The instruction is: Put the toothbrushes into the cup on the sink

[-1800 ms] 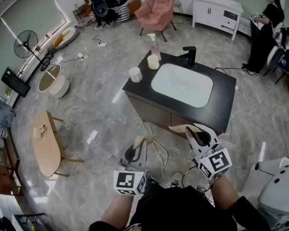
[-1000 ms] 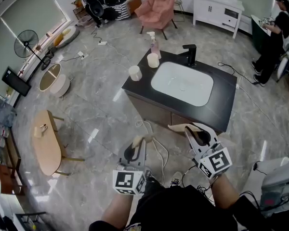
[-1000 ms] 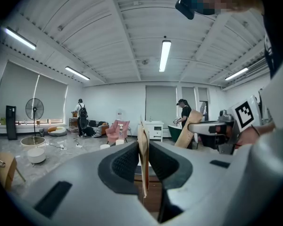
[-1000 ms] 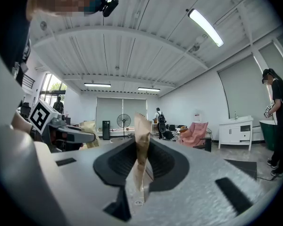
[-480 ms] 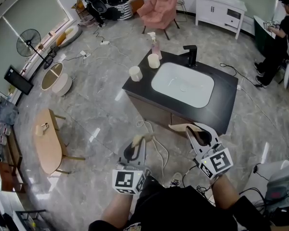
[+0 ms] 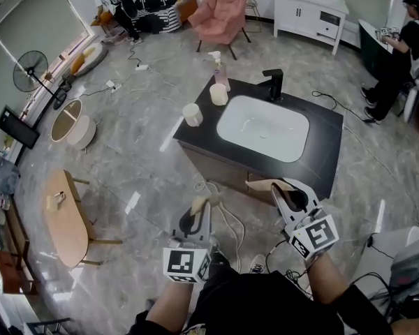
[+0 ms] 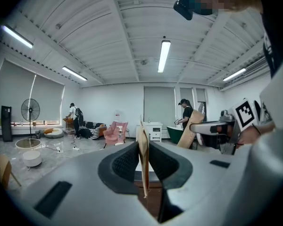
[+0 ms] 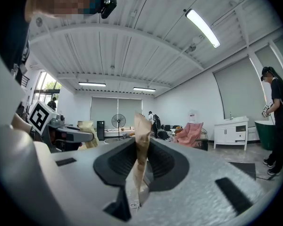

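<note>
My left gripper (image 6: 197, 211) is shut on a flat tan toothbrush (image 6: 200, 203), which stands edge-on between the pads in the left gripper view (image 7: 143, 160). On the other side my right gripper (image 6: 285, 191) is shut on a second tan toothbrush (image 6: 263, 185), seen upright between the pads in the right gripper view (image 8: 140, 145). Both are held level over the floor, short of the black sink counter (image 6: 325, 152). Two cream cups (image 6: 192, 114) (image 6: 218, 94) stand at the counter's left end, beside the white basin (image 6: 263, 128).
A soap dispenser (image 6: 220, 72) and a black faucet (image 6: 272, 82) stand at the counter's far edge. White cables (image 6: 223, 208) lie on the floor before the cabinet. A wooden oval table (image 6: 66, 218) is at left, a pink armchair (image 6: 223, 16) beyond, a person in black (image 6: 398, 51) at right.
The sink counter has shifted slightly left and down in the head view as the view moves. Both grippers keep their place in the view and their hold. Far people have moved.
</note>
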A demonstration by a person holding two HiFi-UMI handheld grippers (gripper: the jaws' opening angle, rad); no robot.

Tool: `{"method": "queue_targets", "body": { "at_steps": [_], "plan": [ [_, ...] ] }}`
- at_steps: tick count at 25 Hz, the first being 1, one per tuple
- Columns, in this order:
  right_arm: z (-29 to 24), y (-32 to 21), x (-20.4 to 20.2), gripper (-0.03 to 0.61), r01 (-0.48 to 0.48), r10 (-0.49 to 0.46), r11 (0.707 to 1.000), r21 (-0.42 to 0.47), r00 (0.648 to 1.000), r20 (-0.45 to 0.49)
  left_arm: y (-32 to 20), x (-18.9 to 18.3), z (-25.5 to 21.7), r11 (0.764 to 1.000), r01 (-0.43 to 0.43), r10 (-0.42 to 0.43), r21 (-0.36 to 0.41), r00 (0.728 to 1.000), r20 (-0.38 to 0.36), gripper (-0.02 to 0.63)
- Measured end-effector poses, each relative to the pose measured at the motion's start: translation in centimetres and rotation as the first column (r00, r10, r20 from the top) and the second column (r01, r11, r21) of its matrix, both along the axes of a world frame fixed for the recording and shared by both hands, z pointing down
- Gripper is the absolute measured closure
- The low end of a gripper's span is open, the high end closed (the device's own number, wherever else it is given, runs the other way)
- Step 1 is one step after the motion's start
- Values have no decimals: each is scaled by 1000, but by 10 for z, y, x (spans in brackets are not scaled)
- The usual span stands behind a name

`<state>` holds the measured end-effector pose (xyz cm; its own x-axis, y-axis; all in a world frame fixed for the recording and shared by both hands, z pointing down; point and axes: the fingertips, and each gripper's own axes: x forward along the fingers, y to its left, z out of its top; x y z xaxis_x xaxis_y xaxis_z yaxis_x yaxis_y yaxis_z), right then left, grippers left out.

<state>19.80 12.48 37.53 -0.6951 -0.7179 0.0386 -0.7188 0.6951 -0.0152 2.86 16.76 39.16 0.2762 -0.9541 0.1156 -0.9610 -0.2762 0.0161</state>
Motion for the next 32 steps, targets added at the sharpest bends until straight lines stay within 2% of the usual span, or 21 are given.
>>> {"method": "queue_targets", "body": {
  "at_steps": [15, 21, 32],
  "plan": [
    [-1, -88, -143, 503, -90, 90, 996, -4, 995, -49, -94, -149, 7, 997, -74, 74, -7, 996, -55, 555],
    [-1, -111, -189, 503, -112, 112, 994, 4, 991, -77, -117, -198, 12, 995, -99, 98, -11, 993, -69, 555],
    [-2, -143, -221, 503, -100, 101, 995, 7, 991, -84, -148, -229, 16, 996, -88, 87, -8, 993, -84, 555]
  ]
}}
